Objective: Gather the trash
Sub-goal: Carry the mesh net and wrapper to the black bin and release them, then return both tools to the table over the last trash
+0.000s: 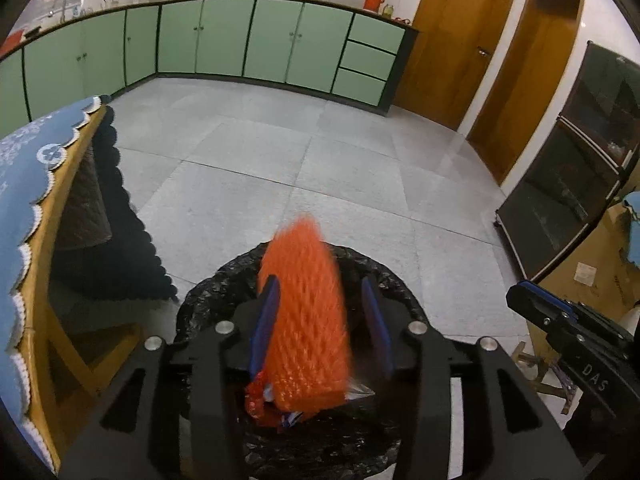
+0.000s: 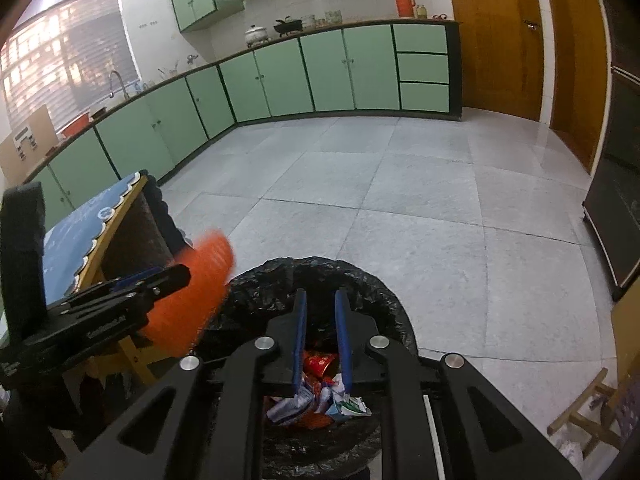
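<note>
Over the black-lined trash bin (image 1: 224, 280), the left hand-held gripper (image 1: 320, 320) gapes around an orange foam net (image 1: 308, 320); the right hand-held gripper (image 2: 320, 340) is partly open, empty.

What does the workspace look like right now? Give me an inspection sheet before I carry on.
Surface: grey tiled kitchen floor, bare around the bin.
Job's things: orange foam mesh sleeve, blurred, between the left tongs over the black-bagged trash bin; crumpled red and white wrappers already inside.
Clutter: cardboard box and wooden stool to the right.
Grippers: left tongs open, the sleeve against one finger only; right tongs open, empty, above the bin.
Cables: nothing seen.
Surroundings: wooden table with blue scalloped cloth on the left, green cabinets, wooden doors, dark glass cabinet.
</note>
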Demonstrator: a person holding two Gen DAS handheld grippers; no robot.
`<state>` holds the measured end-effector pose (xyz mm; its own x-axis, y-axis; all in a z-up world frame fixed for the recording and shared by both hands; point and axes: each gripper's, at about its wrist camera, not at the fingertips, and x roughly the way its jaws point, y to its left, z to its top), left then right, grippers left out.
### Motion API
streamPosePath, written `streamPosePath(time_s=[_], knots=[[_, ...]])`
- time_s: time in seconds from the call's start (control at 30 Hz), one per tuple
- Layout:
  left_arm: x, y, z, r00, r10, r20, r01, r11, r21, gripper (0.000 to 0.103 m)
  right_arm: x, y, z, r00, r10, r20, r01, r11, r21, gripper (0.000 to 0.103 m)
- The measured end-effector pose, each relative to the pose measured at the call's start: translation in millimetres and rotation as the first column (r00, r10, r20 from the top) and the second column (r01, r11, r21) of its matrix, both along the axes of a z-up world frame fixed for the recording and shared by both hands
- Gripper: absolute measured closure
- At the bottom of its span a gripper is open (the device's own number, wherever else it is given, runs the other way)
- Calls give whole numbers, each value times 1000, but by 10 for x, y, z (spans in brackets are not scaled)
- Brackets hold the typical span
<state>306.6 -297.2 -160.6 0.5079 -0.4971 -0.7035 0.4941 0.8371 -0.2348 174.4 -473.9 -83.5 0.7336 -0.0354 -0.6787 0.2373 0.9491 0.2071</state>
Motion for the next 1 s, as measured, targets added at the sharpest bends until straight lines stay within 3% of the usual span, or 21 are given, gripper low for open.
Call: streamPosePath(time_s=[0.1, 0.33, 0.4, 0.53, 0.57, 0.63, 0.77, 0.87, 1.0], knots=[[-17, -29, 24, 1000, -16, 4, 16, 1000, -8, 42, -39, 16, 62, 1000, -8, 12, 8, 1000, -2, 85], [-157, 155, 320, 999, 8, 40, -6, 999, -52, 42, -118, 139, 228, 999, 2, 49, -2, 1000, -7, 84], [-231, 278, 481, 997, 32, 71, -27, 998, -62, 42, -163, 202, 325, 998, 7, 66, -6, 1000, -11, 80], [-475, 672, 859, 984, 98, 146, -85, 992, -94, 41, -319, 424, 556, 993, 20, 118, -19, 1000, -17, 50], [-565, 806, 959, 979, 115, 167, -99, 990, -102, 37, -360, 475, 605, 991, 23, 129, -21, 1000, -20, 40], [-767, 1089, 1135, 964, 149, 221, -130, 986, -100, 31, -441, 610, 727, 987, 34, 157, -31, 999, -24, 29], [-1089, 1633, 1344, 937, 207, 283, -193, 978, -77, 22, -608, 1000, 968, 974, 88, 208, -85, 996, -22, 15], [-1290, 2141, 1454, 911, 279, 305, -274, 960, -58, 20, -710, 1353, 1089, 960, 153, 235, -153, 988, -20, 9], [-1563, 2788, 1536, 850, 383, 361, -405, 914, -16, 20, -782, 1892, 1152, 934, 256, 248, -262, 965, -9, 8]])
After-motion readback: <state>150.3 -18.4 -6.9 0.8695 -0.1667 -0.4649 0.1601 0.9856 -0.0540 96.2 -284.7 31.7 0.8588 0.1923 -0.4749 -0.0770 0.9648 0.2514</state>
